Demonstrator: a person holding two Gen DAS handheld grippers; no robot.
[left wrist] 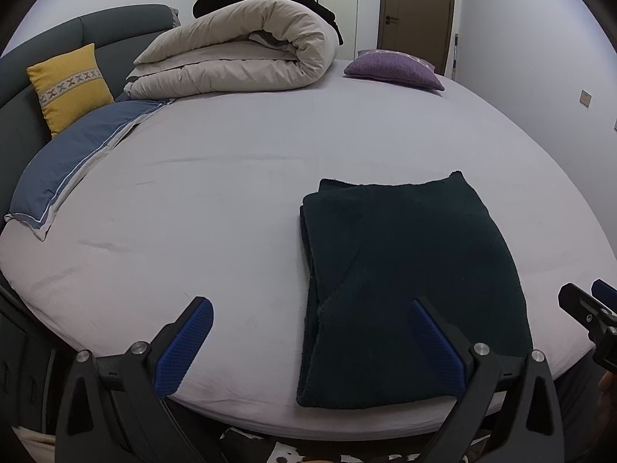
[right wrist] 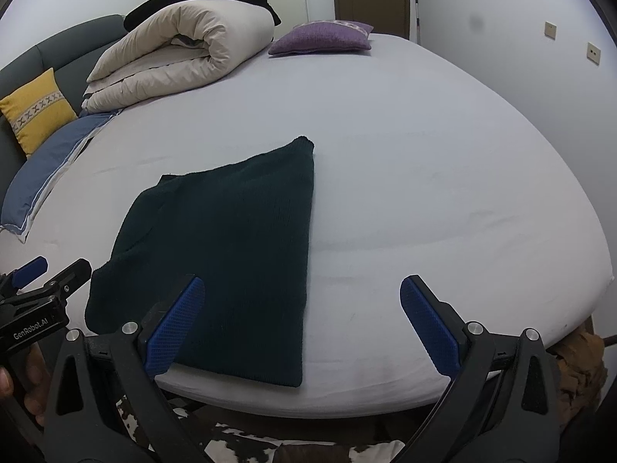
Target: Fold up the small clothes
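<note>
Our left gripper (left wrist: 310, 322) has its jaws spread wide and empty, hovering at the near edge of the bed (left wrist: 231, 193), its right finger over the dark green folded garment (left wrist: 408, 289). Our right gripper (right wrist: 302, 305) is likewise wide apart and holds nothing, its left finger over the same garment's near portion. The garment lies flat in a rough rectangle on the pale sheet, close to the near edge. Farther back we see a rolled beige duvet (left wrist: 246, 46), a purple cushion (left wrist: 393, 67), a yellow cushion (left wrist: 69, 87) against the grey headboard (left wrist: 123, 23), and a blue pillow (left wrist: 73, 162).
</note>
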